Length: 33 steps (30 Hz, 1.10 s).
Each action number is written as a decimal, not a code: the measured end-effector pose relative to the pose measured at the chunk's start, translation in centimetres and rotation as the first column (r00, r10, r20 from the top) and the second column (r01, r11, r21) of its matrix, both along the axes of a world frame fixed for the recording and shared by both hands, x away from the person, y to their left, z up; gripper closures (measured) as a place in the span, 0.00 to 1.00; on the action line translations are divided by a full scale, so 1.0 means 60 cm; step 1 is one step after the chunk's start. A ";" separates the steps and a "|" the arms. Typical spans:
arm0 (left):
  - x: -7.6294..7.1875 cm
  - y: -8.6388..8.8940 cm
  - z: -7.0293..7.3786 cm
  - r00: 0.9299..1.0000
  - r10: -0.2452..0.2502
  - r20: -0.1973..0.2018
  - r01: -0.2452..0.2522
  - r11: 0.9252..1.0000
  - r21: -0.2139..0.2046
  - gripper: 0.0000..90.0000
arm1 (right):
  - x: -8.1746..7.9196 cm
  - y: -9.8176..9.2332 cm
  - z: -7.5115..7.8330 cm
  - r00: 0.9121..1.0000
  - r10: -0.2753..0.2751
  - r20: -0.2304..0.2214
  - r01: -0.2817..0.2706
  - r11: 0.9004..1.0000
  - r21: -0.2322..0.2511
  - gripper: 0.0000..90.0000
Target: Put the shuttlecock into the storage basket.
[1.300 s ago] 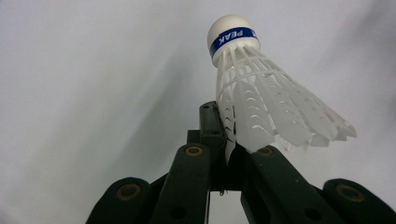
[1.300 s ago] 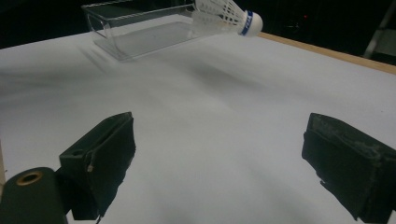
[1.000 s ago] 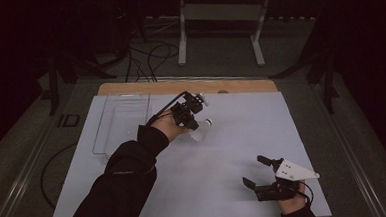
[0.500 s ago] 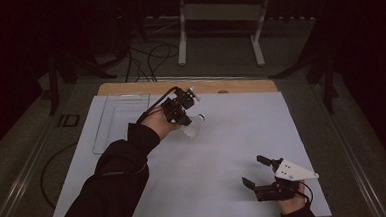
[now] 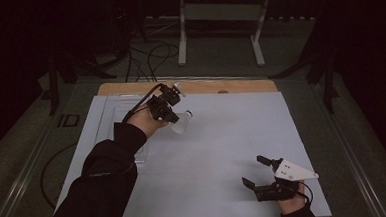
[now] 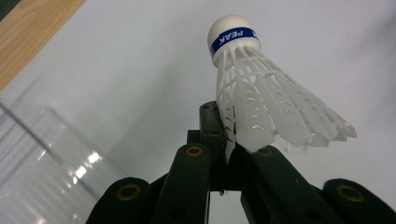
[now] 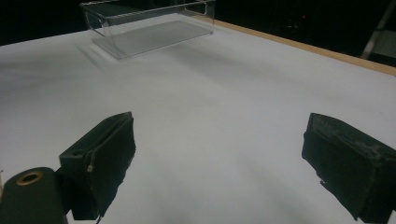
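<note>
One clear box [image 5: 113, 130] sits at the left of the table, and nothing shows inside it. Just beside it, the left gripper [image 5: 167, 106] pinches a white shuttlecock [image 6: 261, 102] by its skirt, up off the table, so dropping it in is probably still to do. Its blue band says "PEAK". The right gripper [image 5: 258, 171] rests wide apart, holding nothing.

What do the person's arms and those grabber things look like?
The left arm wears a black sleeve. Both grippers are black: the left gripper trails a black cable, the right gripper carries a pale three-cornered plate. The fingers are chunky black blocks with brass-coloured rivets.
</note>
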<state>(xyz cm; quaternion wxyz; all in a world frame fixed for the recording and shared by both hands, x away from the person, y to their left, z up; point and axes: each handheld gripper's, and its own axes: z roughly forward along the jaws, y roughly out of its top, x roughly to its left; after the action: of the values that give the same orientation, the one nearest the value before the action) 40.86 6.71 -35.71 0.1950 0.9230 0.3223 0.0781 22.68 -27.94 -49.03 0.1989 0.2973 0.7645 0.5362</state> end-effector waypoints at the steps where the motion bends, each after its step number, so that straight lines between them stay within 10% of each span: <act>1: 0.000 0.004 0.001 1.000 0.005 0.000 -0.005 1.000 0.000 1.00 | 0.000 0.000 0.000 1.000 0.000 0.001 0.000 1.000 -0.001 0.10; 33: 0.011 0.139 0.021 0.986 0.167 0.012 -0.167 0.986 0.009 1.00 | 0.000 0.002 -0.001 1.000 -0.001 -0.004 0.001 1.000 -0.004 0.10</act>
<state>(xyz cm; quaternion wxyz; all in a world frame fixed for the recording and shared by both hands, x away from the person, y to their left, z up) 41.52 15.06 -34.45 0.1850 0.8932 0.3972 0.1008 22.70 -27.85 -49.09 0.1982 0.2982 0.7659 0.5341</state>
